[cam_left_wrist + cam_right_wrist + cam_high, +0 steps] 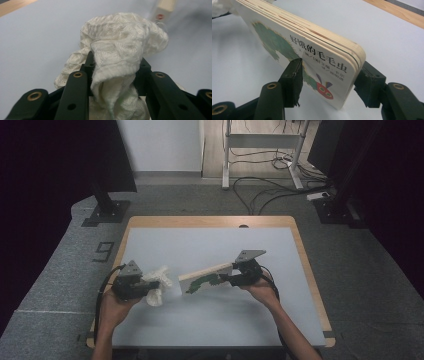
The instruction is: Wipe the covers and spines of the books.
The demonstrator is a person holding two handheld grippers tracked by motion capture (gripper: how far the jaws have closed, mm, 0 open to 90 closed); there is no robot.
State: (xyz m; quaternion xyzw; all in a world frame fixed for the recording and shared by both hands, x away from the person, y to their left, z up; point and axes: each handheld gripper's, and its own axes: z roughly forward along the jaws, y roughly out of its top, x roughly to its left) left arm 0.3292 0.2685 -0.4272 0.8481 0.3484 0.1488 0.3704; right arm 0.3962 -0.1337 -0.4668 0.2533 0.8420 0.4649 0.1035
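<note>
Left claw [115, 67]: clamped on a bunched white cloth [122, 47], which bulges above the jaws; in the high view it sits at the worktop's near left.
Right claw [329, 85]: closed on the short edge of a thick board book [312, 50], one jaw on the cover, one on the back.
Board book: tilted, caterpillar cover showing, its far end toward the cloth.
Worktop [210, 320]: pale blue-grey surface, wooden rim.
</note>
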